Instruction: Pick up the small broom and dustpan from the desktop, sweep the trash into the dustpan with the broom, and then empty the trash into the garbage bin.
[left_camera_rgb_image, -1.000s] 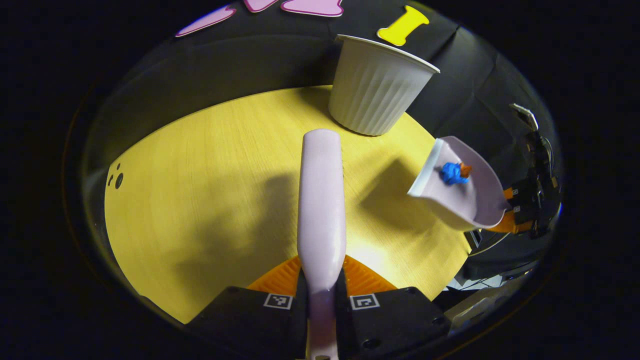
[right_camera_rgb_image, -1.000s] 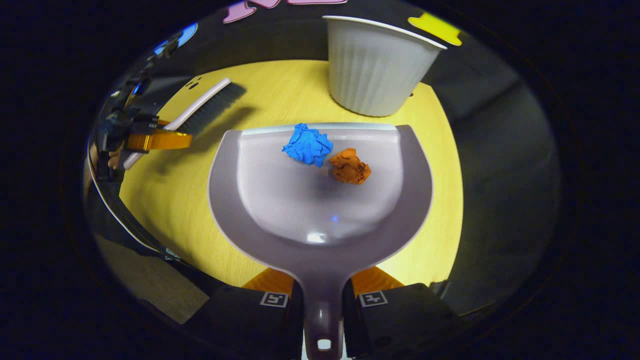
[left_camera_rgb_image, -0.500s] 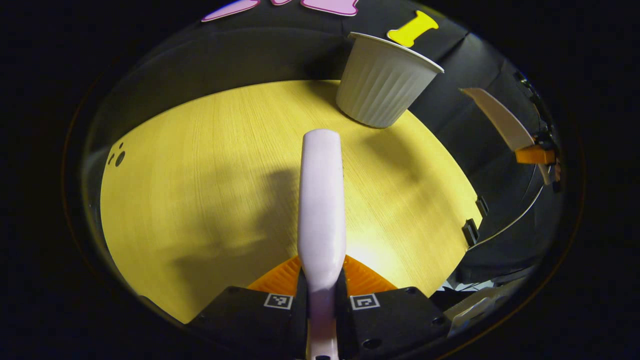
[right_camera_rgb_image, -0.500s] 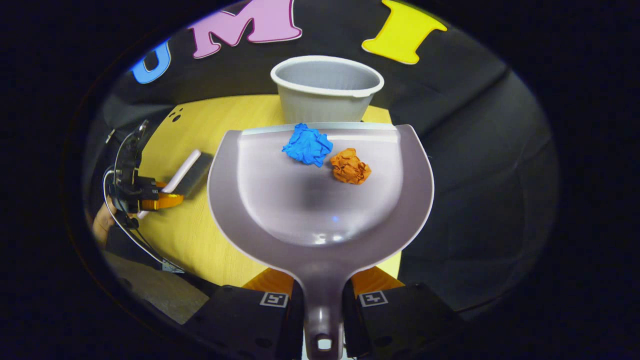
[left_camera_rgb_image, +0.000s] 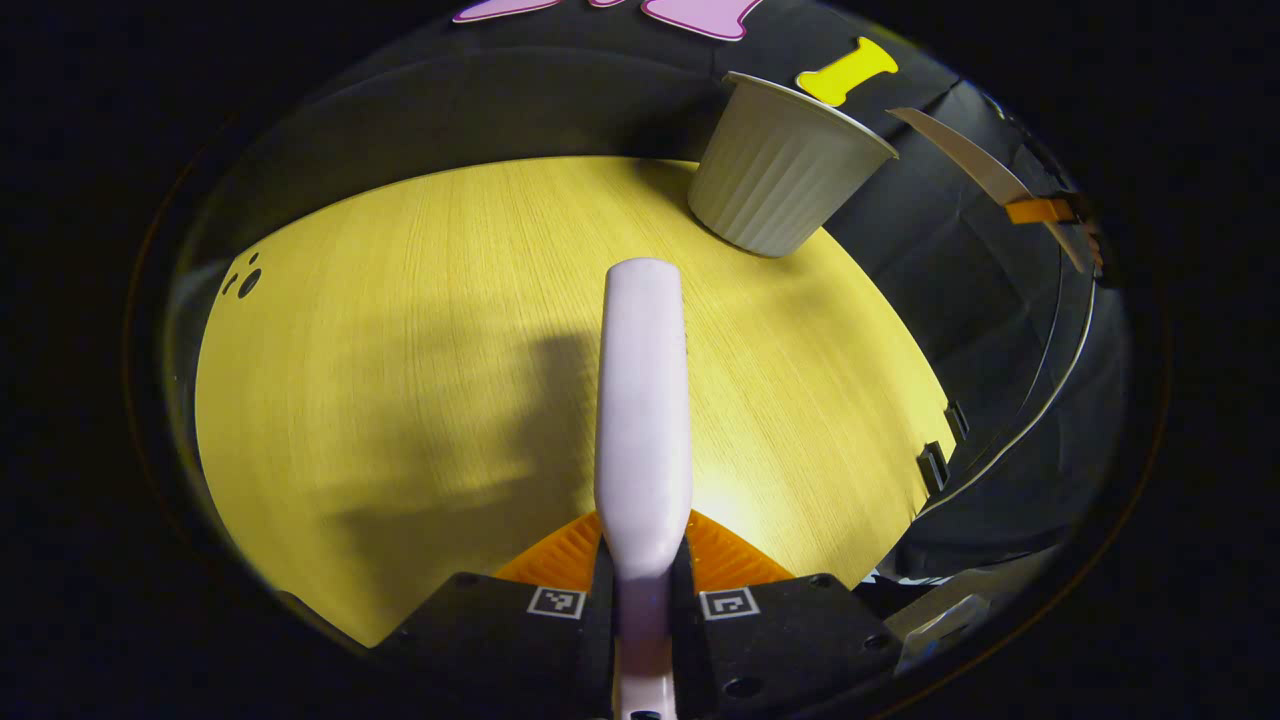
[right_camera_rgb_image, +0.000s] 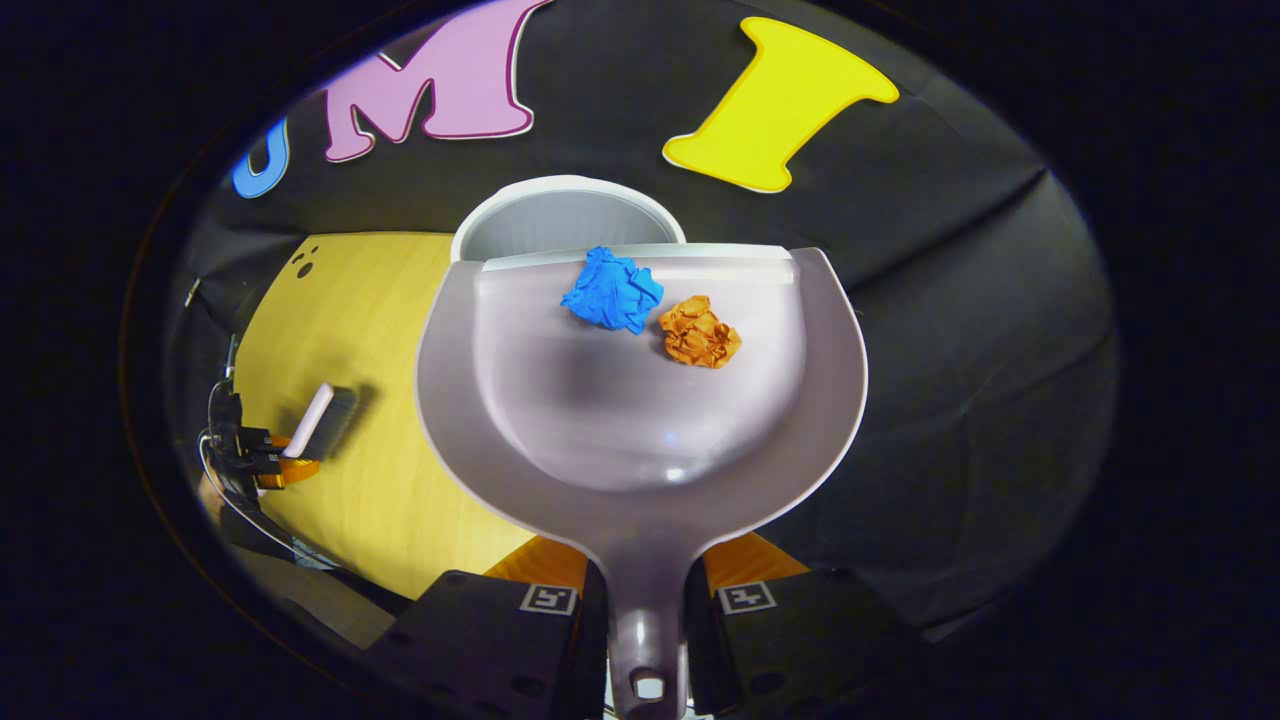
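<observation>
Right gripper (right_camera_rgb_image: 645, 600): your jaws are clamped on the dustpan (right_camera_rgb_image: 640, 400) handle, pan held above the desk and about level. The blue wad (right_camera_rgb_image: 612, 290) and the orange wad (right_camera_rgb_image: 700, 332) sit near the pan's front lip, touching or nearly so. Just beyond that lip is the garbage bin (right_camera_rgb_image: 560, 215), mouth open and upright at the far edge of the desk (right_camera_rgb_image: 330, 300).

Judgement: you're at the emptying step. Carry the lip forward until it is over the bin's mouth, not its near rim, then raise the handle so the pan pitches forward. Tip slowly: crumpled paper is light and rolls, and it can skip off sideways if you jerk. Keep the pan square to the bin; the lip looks wider than the opening, so aim the centre.

Left gripper (left_camera_rgb_image: 645, 590): your jaws are closed on the broom (left_camera_rgb_image: 643, 400) handle, held over the desk well apart from the bin. Keep it parked there, out of the pan's path.
</observation>
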